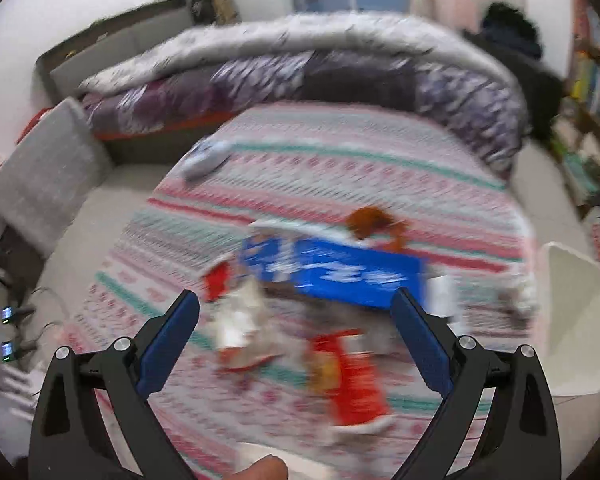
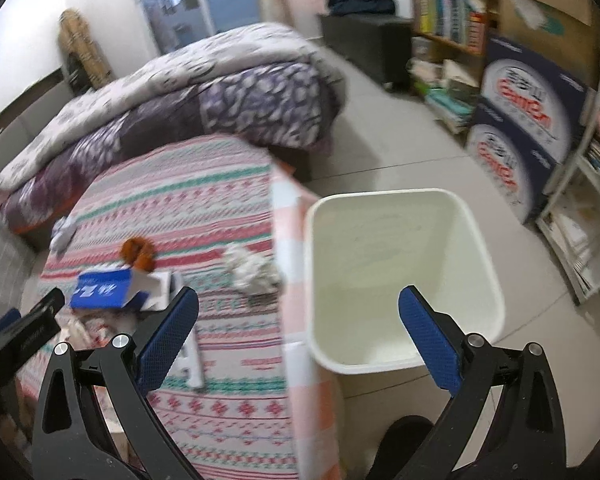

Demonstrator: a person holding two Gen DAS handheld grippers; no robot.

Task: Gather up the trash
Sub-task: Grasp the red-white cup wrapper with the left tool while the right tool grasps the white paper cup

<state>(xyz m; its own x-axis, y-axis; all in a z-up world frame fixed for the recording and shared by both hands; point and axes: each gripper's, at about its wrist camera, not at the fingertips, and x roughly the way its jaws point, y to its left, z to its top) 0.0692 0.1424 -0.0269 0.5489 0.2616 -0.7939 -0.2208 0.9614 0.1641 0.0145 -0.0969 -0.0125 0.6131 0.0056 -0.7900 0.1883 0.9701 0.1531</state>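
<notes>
- White plastic trash bin (image 2: 400, 280) stands on bare tile floor (image 2: 400, 152) just beside the bed's edge
- Right gripper (image 2: 298, 312) spread wide, empty, above the bin
- Left gripper (image 1: 296, 316) spread wide, empty, over the blue carton (image 1: 352, 276), red wrapper (image 1: 356, 384) and crumpled paper (image 2: 252, 268) on the striped woven bedspread (image 2: 204, 184)

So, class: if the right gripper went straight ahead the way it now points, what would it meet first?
Most likely the white bin: the right gripper, jaws open and empty, points into its open top. Depth is unclear, but nothing shows in between.
</notes>
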